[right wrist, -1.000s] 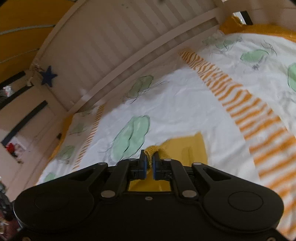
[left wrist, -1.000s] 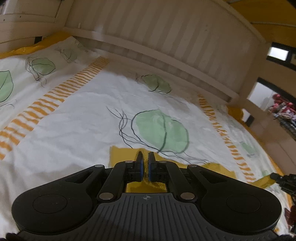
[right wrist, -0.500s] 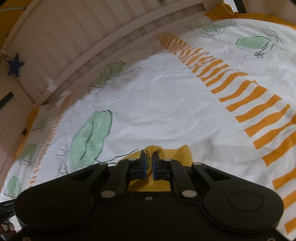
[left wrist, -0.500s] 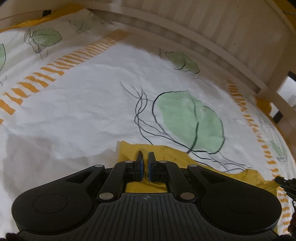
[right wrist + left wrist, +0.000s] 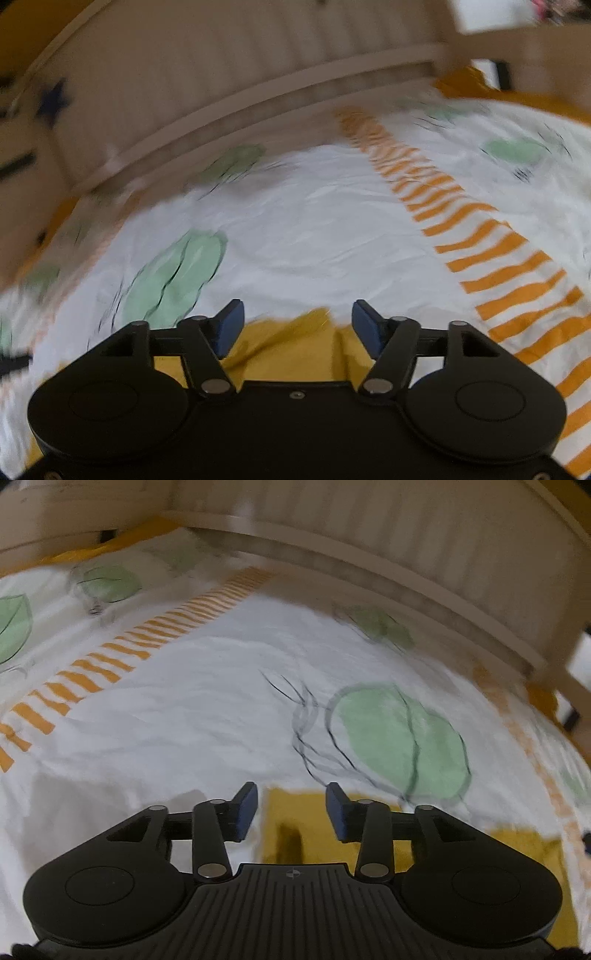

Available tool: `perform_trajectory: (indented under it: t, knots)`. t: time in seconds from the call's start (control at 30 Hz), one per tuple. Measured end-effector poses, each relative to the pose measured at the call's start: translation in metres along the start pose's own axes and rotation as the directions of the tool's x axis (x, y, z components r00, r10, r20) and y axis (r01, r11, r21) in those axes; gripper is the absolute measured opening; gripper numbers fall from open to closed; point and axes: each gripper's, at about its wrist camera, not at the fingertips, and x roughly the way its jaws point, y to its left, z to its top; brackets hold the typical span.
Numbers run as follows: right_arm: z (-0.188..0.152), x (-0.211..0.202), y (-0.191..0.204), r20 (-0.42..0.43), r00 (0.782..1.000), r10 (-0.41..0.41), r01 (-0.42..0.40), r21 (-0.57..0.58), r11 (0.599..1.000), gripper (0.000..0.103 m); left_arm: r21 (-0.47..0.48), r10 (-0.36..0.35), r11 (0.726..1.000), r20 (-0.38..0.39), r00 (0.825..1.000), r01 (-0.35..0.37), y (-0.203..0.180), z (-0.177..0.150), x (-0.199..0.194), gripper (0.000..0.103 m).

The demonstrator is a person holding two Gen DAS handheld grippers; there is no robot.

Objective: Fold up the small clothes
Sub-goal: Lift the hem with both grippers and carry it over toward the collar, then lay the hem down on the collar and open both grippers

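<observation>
A small yellow garment (image 5: 295, 823) lies flat on the white bedsheet (image 5: 207, 716), its far corner between and below my left gripper (image 5: 291, 803). That gripper's jaws are opening and its blue pads (image 5: 246, 808) stand clear of the cloth. In the right wrist view the same yellow garment (image 5: 295, 347) shows a raised fold under my right gripper (image 5: 298, 321). Its jaws are opening too, and the blue pads (image 5: 364, 326) touch nothing. Most of the garment is hidden behind both gripper bodies.
The sheet carries green leaf prints (image 5: 399, 742) and bands of orange stripes (image 5: 491, 258). A pale slatted wooden bed rail (image 5: 388, 535) curves around the far side. A dark blue star (image 5: 53, 99) hangs on the rail at the left of the right wrist view.
Both grippers were shut on the yellow garment's edge and have let it go, jaws now spread. Both came down towards the sheet, and the garment now lies on the bed.
</observation>
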Motion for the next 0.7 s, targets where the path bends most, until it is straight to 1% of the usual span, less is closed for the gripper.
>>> perform_trajectory:
  t: [0.07, 0.13, 0.23, 0.33, 0.4, 0.47, 0.5, 0.53, 0.6, 0.7]
  knots:
    - [-0.011, -0.005, 0.017, -0.023, 1.000, 0.015, -0.017, -0.077, 0.997, 0.070, 0.073, -0.027, 0.997, -0.040, 0.999, 0.030, -0.012, -0.013, -0.004, 0.041]
    - [-0.023, -0.008, 0.034, -0.055, 0.998, 0.033, -0.040, -0.144, 0.989, 0.070, 0.152, -0.049, 0.987, -0.066, 0.997, 0.058, -0.024, -0.028, -0.007, 0.041]
    - [-0.042, -0.009, 0.058, -0.096, 0.994, 0.049, -0.071, -0.249, 0.966, 0.070, 0.262, -0.066, 0.961, -0.100, 0.993, 0.090, -0.037, -0.049, -0.010, 0.041]
    - [-0.053, -0.003, 0.080, -0.137, 0.990, 0.031, -0.077, -0.346, 0.935, 0.070, 0.348, -0.069, 0.930, -0.143, 0.987, 0.115, -0.047, -0.061, -0.003, 0.041]
    - [-0.057, 0.007, 0.091, -0.166, 0.986, 0.016, -0.081, -0.394, 0.916, 0.071, 0.360, -0.051, 0.927, -0.150, 0.987, 0.102, -0.047, -0.061, 0.007, 0.041]
    - [-0.057, 0.020, 0.100, -0.201, 0.980, -0.007, -0.079, -0.417, 0.906, 0.071, 0.340, -0.030, 0.937, -0.146, 0.989, 0.079, -0.046, -0.054, 0.018, 0.041]
    - [-0.058, 0.026, 0.101, -0.213, 0.977, -0.022, -0.072, -0.424, 0.903, 0.071, 0.324, -0.024, 0.944, -0.149, 0.989, 0.071, -0.044, -0.049, 0.024, 0.041]
    - [-0.056, 0.034, 0.103, -0.223, 0.974, -0.038, -0.064, -0.433, 0.899, 0.073, 0.308, -0.017, 0.949, -0.153, 0.988, 0.064, -0.043, -0.043, 0.031, 0.041]
    - [-0.053, 0.046, 0.107, -0.232, 0.972, -0.050, -0.060, -0.446, 0.893, 0.080, 0.296, -0.002, 0.954, -0.158, 0.987, 0.049, -0.043, -0.032, 0.044, 0.041]
    - [-0.044, 0.065, 0.109, -0.243, 0.968, -0.057, -0.057, -0.438, 0.897, 0.081, 0.274, 0.038, 0.962, -0.160, 0.986, 0.007, -0.042, -0.015, 0.059, 0.042]
